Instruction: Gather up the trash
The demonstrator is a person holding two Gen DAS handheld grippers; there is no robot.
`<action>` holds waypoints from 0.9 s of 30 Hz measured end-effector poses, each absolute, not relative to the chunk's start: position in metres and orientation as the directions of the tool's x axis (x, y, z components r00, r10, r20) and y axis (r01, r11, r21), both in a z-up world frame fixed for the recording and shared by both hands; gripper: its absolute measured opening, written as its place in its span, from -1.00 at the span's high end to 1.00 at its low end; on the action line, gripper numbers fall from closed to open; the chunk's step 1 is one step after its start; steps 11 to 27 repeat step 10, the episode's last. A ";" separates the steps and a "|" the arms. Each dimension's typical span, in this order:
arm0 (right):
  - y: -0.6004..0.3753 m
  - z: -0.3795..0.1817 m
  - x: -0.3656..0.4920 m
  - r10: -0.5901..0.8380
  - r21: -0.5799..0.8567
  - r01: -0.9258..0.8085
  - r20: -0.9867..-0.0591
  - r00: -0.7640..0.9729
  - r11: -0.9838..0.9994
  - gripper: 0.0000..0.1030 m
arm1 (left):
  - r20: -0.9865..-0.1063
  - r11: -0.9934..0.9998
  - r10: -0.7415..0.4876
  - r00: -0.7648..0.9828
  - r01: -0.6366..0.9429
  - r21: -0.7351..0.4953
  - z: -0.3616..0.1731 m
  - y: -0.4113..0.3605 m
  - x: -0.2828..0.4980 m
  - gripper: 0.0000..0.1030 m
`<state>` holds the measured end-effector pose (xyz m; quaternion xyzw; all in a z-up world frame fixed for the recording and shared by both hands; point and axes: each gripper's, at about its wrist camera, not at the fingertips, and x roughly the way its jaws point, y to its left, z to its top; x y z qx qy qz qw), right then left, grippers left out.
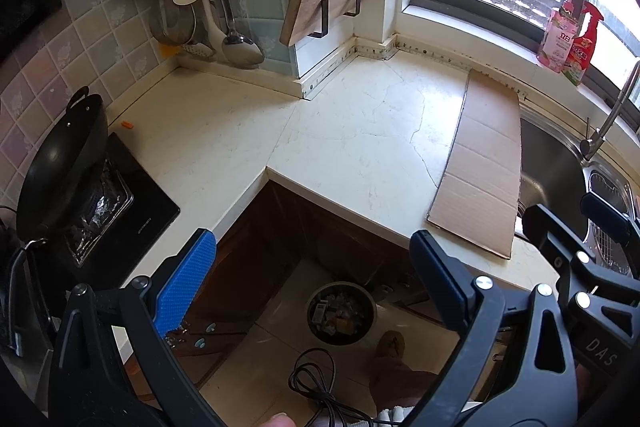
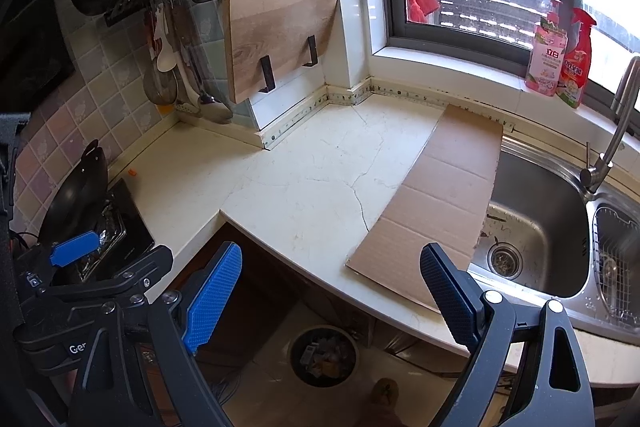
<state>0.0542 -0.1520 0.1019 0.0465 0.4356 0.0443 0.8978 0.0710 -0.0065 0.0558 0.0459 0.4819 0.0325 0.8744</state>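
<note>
- Far left, a black wok (image 1: 60, 163) sits on the stove, and just beyond it a small orange scrap (image 1: 127, 125) lies alone on the pale table (image 1: 340, 131). It is the only loose bit I can make out there.
- The left hand-held gripper (image 1: 312, 283) hangs out past the table's front edge, jaws spread wide, nothing between them.
- Straight below, on the floor, stands the trash bin (image 1: 341, 313), already holding a jumble of wrappers and bits.
- The right hand-held gripper (image 2: 340, 295) is likewise wide open and empty, over the same edge.
- Right of centre, a flat cardboard sheet (image 2: 436, 195) lies on the table, its long side just beside the sink (image 2: 548, 227).
- My reading: this is a pause between pickups, both hand-held grippers free.
- If the cardboard counts as trash, the next move calls for getting a pad under its thin edge, perhaps where it overhangs the sink. The orange scrap would need a fine pinch.
</note>
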 end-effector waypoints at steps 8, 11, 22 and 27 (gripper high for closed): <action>-0.160 0.106 0.048 0.116 0.123 -0.031 -0.775 0.621 0.992 -0.79 | -0.820 0.990 0.116 0.561 0.004 0.143 0.061 -0.014 0.067 -0.86; -0.162 0.106 0.046 0.117 0.125 -0.030 -0.774 0.622 0.992 -0.79 | -0.818 0.990 0.112 0.565 0.008 0.142 0.062 -0.014 0.066 -0.83; -0.162 0.106 0.046 0.117 0.125 -0.030 -0.774 0.622 0.992 -0.79 | -0.818 0.990 0.112 0.565 0.008 0.142 0.062 -0.014 0.066 -0.83; -0.162 0.106 0.046 0.117 0.125 -0.030 -0.774 0.622 0.992 -0.79 | -0.818 0.990 0.112 0.565 0.008 0.142 0.062 -0.014 0.066 -0.83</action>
